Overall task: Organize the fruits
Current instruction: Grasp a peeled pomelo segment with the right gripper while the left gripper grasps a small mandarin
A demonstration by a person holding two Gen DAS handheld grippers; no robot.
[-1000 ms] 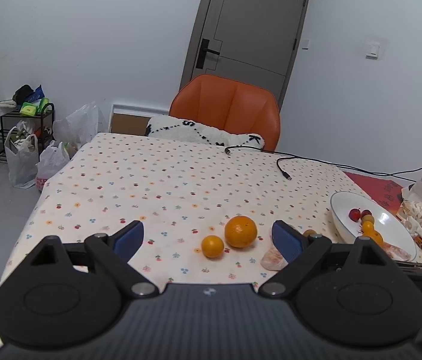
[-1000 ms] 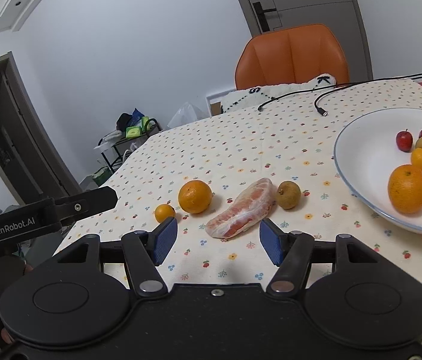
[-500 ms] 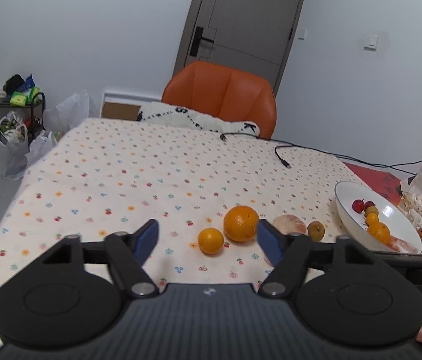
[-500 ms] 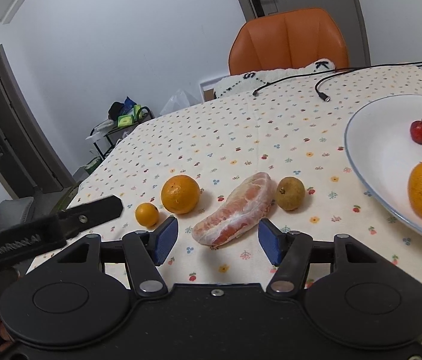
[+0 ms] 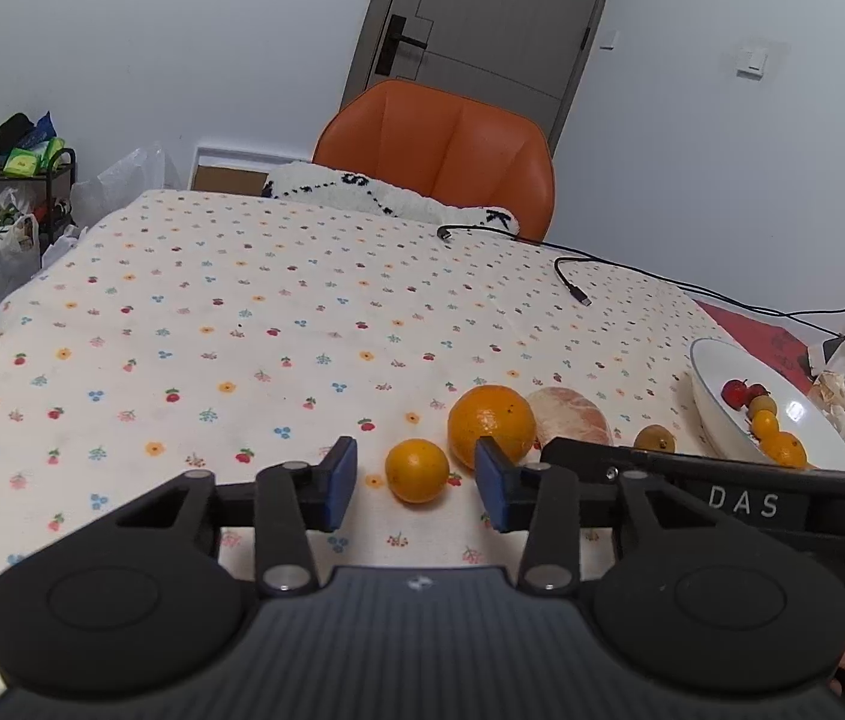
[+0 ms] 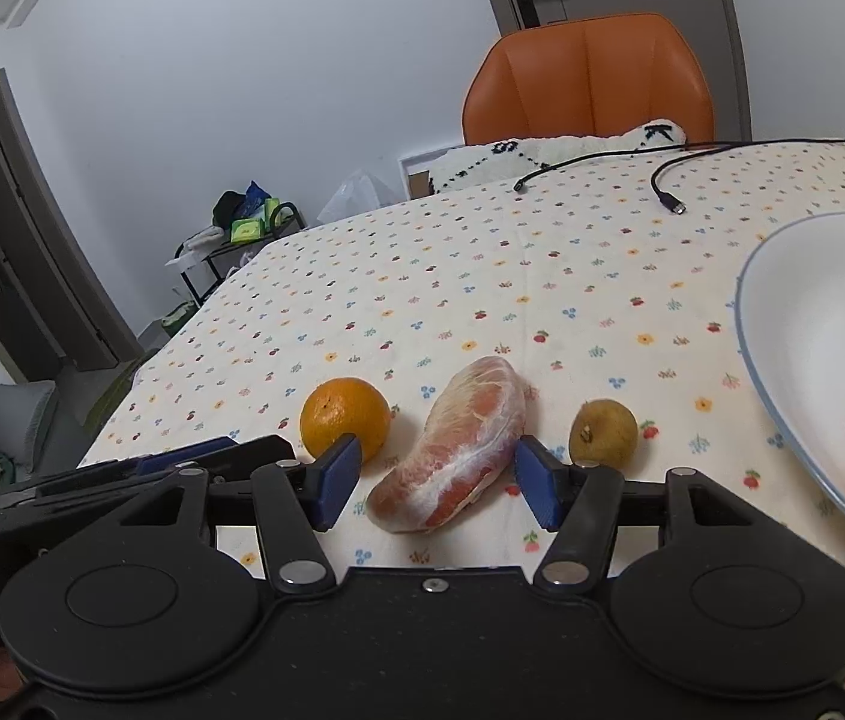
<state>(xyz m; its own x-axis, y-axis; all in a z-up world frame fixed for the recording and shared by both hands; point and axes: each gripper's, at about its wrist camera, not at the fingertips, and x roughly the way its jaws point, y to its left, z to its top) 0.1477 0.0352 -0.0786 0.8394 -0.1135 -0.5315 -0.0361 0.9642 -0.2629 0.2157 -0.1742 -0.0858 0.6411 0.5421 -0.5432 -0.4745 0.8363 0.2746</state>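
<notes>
Orange citrus and small red fruits are already sitting in the white plate (image 6: pixel 782 360) as the gaping right gripper (image 6: pixel 434 483) is straddling a peeled pomelo segment (image 6: pixel 458 444) and the left gripper (image 5: pixel 416 483), half spread, is framing a small tangerine (image 5: pixel 416 471), with the large orange (image 5: pixel 491 423) and brown fruit (image 6: pixel 602 432) flanking the claws and waiting on the cloth.

orange chair (image 5: pixel 440 150), floral-print tablecloth (image 5: pixel 242 324), white plate (image 6: pixel 800 324)

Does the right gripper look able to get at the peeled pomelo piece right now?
Probably yes. The right gripper is open, its jaws either side of the pomelo piece, nothing between.
</notes>
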